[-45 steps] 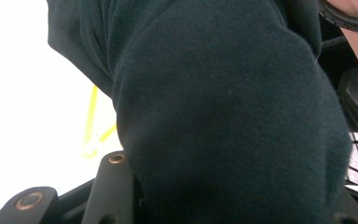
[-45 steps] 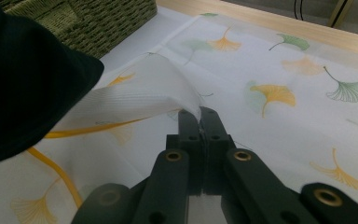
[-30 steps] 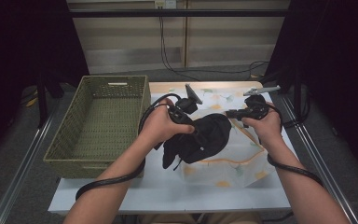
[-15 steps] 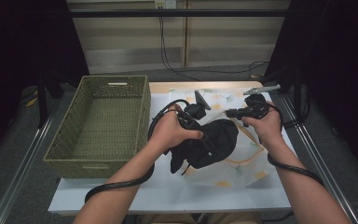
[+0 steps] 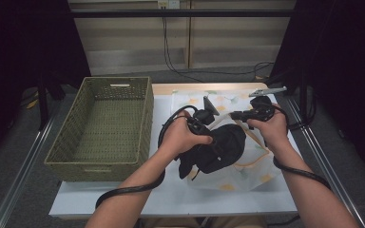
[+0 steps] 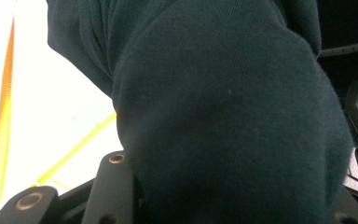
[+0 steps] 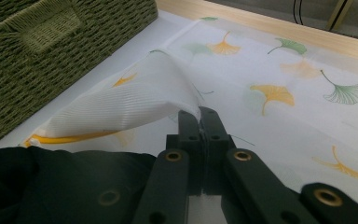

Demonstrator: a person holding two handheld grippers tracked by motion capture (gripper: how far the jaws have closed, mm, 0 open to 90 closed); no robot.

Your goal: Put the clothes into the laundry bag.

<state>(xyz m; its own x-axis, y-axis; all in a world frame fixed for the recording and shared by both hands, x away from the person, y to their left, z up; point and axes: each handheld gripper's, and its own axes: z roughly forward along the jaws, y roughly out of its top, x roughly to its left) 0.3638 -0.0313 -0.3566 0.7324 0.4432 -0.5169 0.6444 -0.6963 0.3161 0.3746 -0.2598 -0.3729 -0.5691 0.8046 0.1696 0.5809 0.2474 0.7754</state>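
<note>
At your nine o'clock sits the woven basket (image 5: 105, 124). Your left gripper (image 5: 213, 145) is clenched on the dark garment (image 5: 221, 146), which bulges over its jaws and lies at table centre on the white mesh bag (image 5: 254, 164). At two o'clock from the garment, your right gripper (image 7: 199, 122) pinches the bag's lifted edge (image 7: 121, 105), jaws fully together.

Dark curtains flank pale panelled wall (image 5: 138, 42) (cables hanging); grey floor (image 5: 24, 133), possibly carpet.
</note>
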